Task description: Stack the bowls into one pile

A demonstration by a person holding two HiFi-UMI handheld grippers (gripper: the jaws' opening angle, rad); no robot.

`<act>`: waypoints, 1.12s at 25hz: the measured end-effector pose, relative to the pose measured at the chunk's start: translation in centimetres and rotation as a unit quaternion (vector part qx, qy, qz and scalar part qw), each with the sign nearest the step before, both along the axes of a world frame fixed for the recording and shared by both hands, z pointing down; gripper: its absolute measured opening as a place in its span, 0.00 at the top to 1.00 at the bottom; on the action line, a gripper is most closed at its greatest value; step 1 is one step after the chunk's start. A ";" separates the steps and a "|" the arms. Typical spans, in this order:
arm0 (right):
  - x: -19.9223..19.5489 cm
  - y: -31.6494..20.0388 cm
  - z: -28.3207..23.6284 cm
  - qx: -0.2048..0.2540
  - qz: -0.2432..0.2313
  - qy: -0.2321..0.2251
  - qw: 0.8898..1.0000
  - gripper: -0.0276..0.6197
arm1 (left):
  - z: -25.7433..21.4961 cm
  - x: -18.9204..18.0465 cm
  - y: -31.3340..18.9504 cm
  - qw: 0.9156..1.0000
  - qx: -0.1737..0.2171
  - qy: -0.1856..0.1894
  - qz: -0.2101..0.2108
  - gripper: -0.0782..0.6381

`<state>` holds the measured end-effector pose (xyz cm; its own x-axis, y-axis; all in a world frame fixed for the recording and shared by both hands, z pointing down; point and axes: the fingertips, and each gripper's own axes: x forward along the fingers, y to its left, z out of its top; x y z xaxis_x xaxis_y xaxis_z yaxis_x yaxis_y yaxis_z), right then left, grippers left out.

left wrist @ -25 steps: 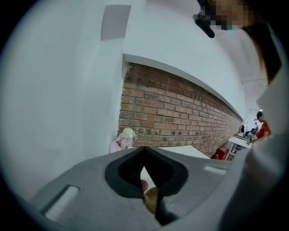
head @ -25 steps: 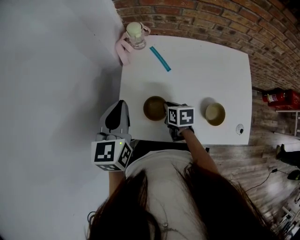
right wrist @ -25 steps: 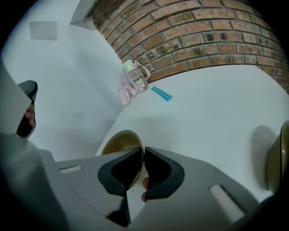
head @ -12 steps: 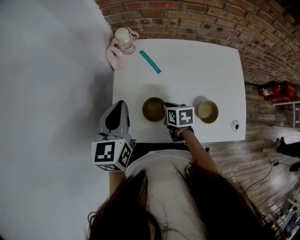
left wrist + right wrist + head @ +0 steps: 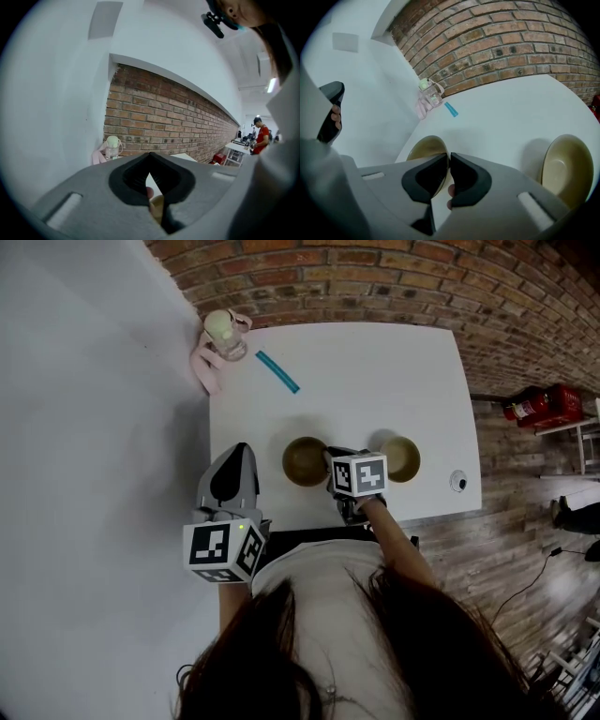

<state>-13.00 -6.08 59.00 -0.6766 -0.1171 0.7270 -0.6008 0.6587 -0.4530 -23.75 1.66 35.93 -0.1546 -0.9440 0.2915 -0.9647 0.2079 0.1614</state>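
As only its own view shows, right gripper (image 5: 449, 154) pinches bowl (image 5: 423, 146) | left gripper (image 5: 150, 153) closed

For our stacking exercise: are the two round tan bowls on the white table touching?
Apart. The right gripper view shows bare white table between the left round tan bowl and the right round tan bowl.

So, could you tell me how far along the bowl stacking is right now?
Nothing is stacked yet: the left bowl and right bowl sit apart on the table. In hand: the right gripper, jaws together, is beside the left bowl; the left gripper, also shut, is off the table's left edge. Left to do: nest one bowl in the other.
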 end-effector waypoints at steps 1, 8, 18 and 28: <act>0.3 -0.2 -0.1 0.001 0.003 0.000 1.000 0.91 | -0.1 0.3 -0.2 1.000 0.001 0.000 0.003 0.89; 2.8 -1.3 -0.7 0.016 0.022 0.002 1.000 0.91 | -0.4 2.7 -2.1 0.999 0.007 0.001 0.035 0.89; 7.0 -2.6 -1.3 0.018 0.068 -0.001 0.998 0.91 | -0.7 6.3 -4.3 0.997 0.011 0.001 0.080 0.89; 11.0 -4.1 -2.3 0.028 0.112 -0.007 0.993 0.91 | -0.9 9.9 -6.3 0.992 0.015 0.002 0.124 0.89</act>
<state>-2.00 -10.15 56.71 -0.6394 -0.3062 0.7053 -0.7287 0.5340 -0.4287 -13.82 -4.66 35.01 0.0852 -0.9609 0.2635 -0.9849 -0.0412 0.1682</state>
